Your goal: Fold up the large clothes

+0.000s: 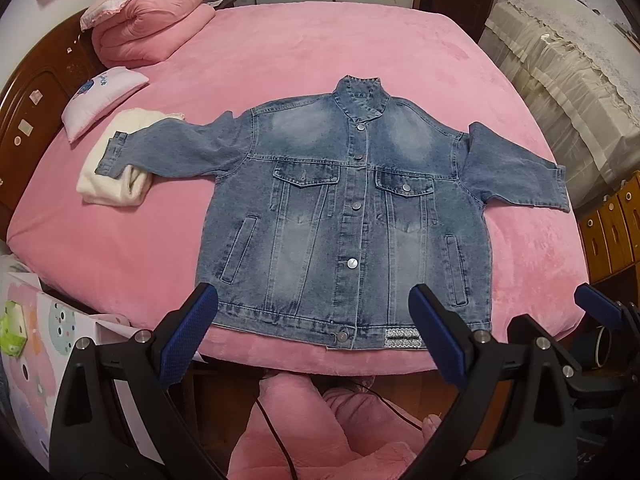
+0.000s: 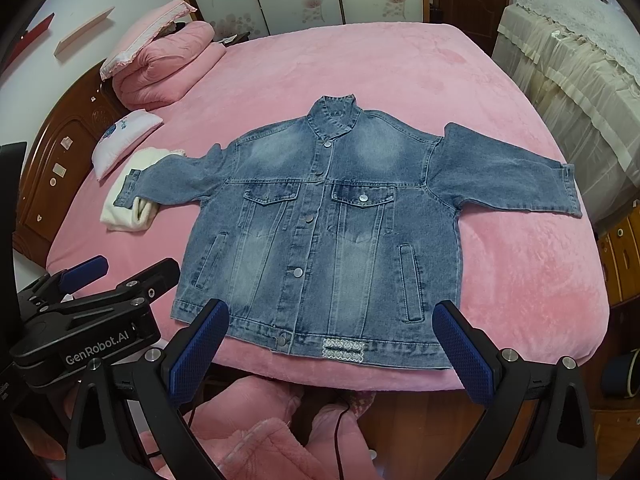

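Denim jacket [image 1: 352, 216] is lying flat, buttoned, ahead of both grippers. Left gripper [image 1: 314, 334] and right gripper [image 2: 332, 350] are hovering spread wide, gripping nothing.

Left gripper [image 1: 314, 334] and right gripper [image 2: 332, 350]: jaws spread wide.

Faded blue denim jacket [image 1: 344, 208] on pink bedspread [image 1: 400, 48], cream folded cloth [image 1: 116, 176], blue-padded black jaws

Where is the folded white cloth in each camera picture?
Left wrist view: the white cloth lies left of centre on the pink bed, under the jacket's sleeve cuff.
Right wrist view: white cloth, left of centre, under the same cuff.
Shared landmark: the small pillow just beyond it.
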Motion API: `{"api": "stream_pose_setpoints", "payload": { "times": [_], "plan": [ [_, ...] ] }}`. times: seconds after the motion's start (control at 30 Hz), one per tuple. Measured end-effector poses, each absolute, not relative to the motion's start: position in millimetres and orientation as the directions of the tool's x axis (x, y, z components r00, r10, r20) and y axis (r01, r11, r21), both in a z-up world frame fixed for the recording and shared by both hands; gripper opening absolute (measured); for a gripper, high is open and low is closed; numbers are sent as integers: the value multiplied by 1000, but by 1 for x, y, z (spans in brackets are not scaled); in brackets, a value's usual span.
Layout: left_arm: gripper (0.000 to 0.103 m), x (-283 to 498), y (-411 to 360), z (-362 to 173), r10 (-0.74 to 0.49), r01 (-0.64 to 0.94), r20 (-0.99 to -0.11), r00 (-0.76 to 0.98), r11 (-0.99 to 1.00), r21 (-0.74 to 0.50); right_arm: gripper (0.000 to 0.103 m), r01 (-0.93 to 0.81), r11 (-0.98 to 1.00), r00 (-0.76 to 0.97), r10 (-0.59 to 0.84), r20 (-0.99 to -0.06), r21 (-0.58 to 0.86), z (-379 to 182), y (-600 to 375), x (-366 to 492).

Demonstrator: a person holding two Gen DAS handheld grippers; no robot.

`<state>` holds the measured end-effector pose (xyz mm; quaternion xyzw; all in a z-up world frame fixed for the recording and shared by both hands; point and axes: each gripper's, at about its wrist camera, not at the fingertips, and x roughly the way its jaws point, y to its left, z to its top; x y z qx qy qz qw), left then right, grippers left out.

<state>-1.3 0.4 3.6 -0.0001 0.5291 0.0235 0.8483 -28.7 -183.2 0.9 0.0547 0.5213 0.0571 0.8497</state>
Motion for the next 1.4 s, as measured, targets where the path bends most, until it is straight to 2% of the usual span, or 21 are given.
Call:
{"api": "stream_pose_setpoints", "payload": {
  "times": [0.7, 0.93, 1.13, 1.4],
  "plan": [
    [96, -8, -9, -1, 17, -28, -897, 442, 1000, 6, 103, -26, 989, 444, 143, -885, 147, -10, -192, -38],
    [95, -2, 6, -14, -41, -23, -916, 400, 998, -54, 103, -2, 986, 415, 150, -897, 164, -18, -188, -27],
    [95, 5, 49, -45, -146, -70, -929, 339, 981, -180, 103, 10, 984, 429, 155, -890, 176, -35, -170, -14],
    [95, 40, 163, -90, -177, -191, -922, 344, 948, -253, 103, -83, 982, 433, 191, -881, 171, -64, -78, 21]
  ]
}}
